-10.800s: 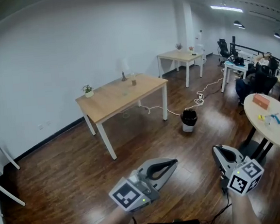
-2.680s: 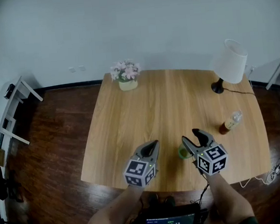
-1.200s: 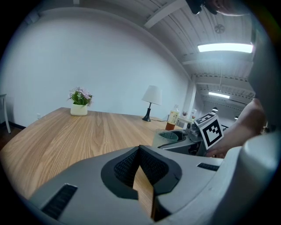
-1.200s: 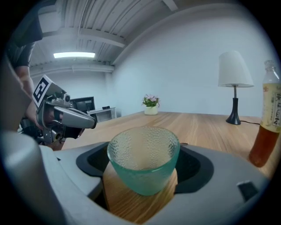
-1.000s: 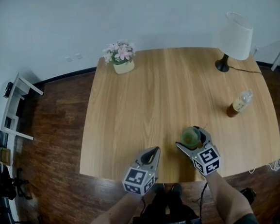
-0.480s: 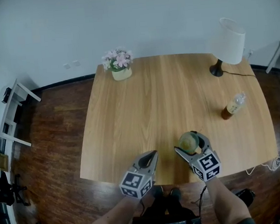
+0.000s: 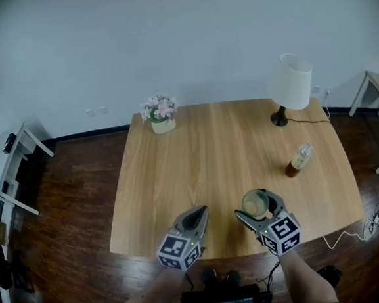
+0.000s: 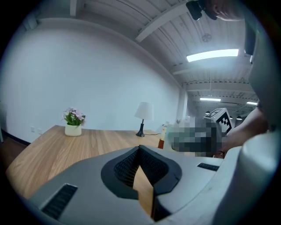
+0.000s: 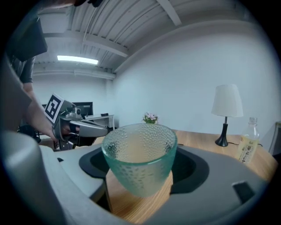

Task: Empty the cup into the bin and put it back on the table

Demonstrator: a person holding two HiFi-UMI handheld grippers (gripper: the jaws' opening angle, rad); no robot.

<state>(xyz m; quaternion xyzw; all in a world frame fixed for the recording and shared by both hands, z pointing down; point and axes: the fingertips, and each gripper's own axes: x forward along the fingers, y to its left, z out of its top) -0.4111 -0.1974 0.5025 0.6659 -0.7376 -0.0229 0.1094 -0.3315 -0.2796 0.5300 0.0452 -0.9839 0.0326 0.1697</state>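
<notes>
A green dimpled glass cup [image 7: 254, 202] [image 9: 140, 158] sits upright between the jaws of my right gripper [image 7: 251, 205] [image 9: 140, 154]. The jaws have just been closing and now press on its sides. The cup hangs a little above the wooden table [image 7: 222, 151], near its front edge. What the cup holds cannot be made out. My left gripper [image 7: 200, 212] [image 8: 140, 147] is shut and empty, to the left of the cup at about the same height. No bin shows in any view.
On the table stand a pot of pink flowers [image 7: 159, 112] at the back left, a white lamp [image 7: 290, 84] at the back right, and a bottle [image 7: 297, 160] on the right. A white frame [image 7: 6, 170] stands on the dark floor to the left.
Both grippers have risen, and the cup has come up off the table with the right one. The head view has tilted up, so more wall shows.
</notes>
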